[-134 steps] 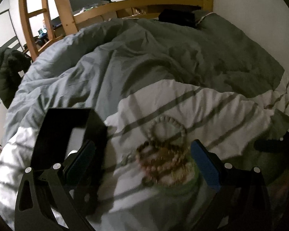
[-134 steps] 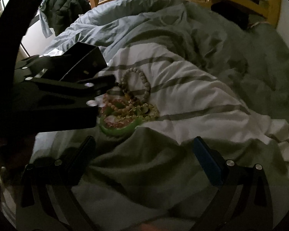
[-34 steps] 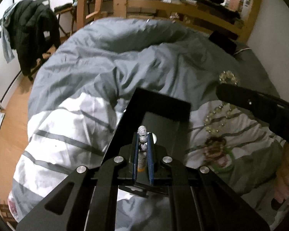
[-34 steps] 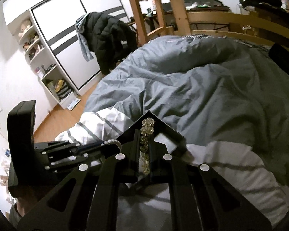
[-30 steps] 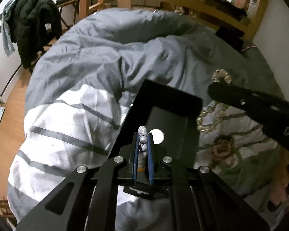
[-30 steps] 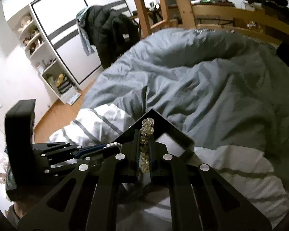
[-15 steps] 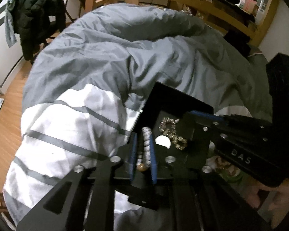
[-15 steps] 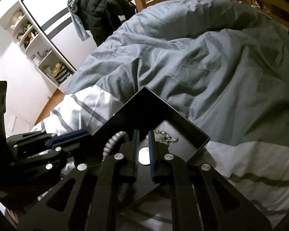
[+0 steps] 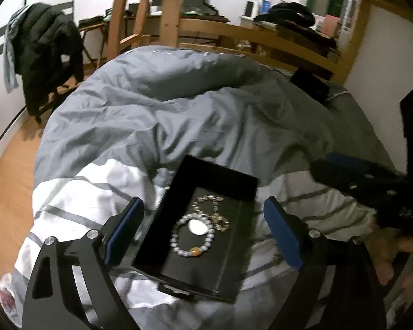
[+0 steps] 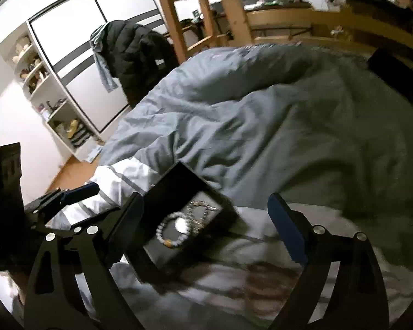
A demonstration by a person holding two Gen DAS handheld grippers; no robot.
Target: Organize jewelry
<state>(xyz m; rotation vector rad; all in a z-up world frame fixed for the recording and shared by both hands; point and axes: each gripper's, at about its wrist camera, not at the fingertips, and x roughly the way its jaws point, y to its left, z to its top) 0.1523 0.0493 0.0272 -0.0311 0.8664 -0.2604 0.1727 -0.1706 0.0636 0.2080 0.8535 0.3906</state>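
Observation:
An open black box [image 9: 217, 177] lies on the striped duvet. A white bead bracelet with one orange bead [image 9: 191, 252] rests on its floor, around a white round spot. Beside it lies a gold chain bracelet [image 9: 219, 218]. My left gripper [image 9: 203, 214] hovers over the box, its jaws opening and nothing pressed between its blue pads [image 9: 124, 229]. In the right wrist view, the same box [image 10: 179, 177] holds the bead bracelet [image 10: 160, 228] and the chain [image 10: 199, 209]. My right gripper [image 10: 206, 203] is above it, its jaws also opening and empty.
The grey and white duvet [image 9: 151, 115] covers the bed. A wooden ladder and frame [image 9: 140, 13] stand behind it, and a black jacket [image 9: 44, 63] hangs at left. Wooden floor [image 9: 5, 192] shows past the bed's left edge. A hand [image 9: 385, 250] holds the right gripper.
Both grippers were shut on bracelets above the box. They have let go and their jaws have spread wide. Both bracelets now lie in the box, and both grippers have drawn back a little.

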